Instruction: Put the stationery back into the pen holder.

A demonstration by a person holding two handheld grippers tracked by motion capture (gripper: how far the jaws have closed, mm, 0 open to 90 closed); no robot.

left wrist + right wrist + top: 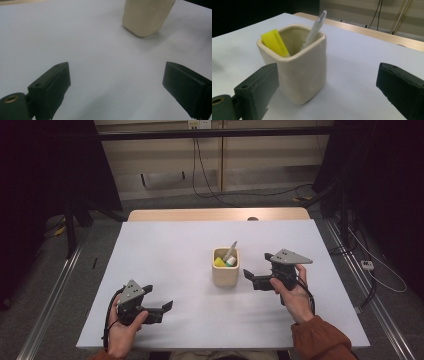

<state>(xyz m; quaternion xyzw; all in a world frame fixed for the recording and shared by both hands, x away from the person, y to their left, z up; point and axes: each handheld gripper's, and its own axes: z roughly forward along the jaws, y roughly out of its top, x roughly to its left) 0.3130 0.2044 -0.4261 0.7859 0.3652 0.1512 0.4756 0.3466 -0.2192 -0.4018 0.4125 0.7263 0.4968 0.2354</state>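
Note:
A cream ceramic cup [225, 268] stands near the middle of the white table [165, 250]. It holds a white pen [230, 251], a yellow flat item [219, 262] and something green [231, 262]. My right gripper [258, 265] is open just right of the cup, jaws pointing at it. In the right gripper view the cup [297, 65] sits close ahead, with the pen [313, 31] and yellow item [274, 42] sticking out. My left gripper [159, 297] is open at the front left, empty. In the left gripper view the cup [146, 16] is far ahead.
A wooden strip [215, 214] runs along the table's far edge. Cables [210, 190] lie on the floor behind, and dark stands flank both sides. Metal rails [55, 285] run beside the table.

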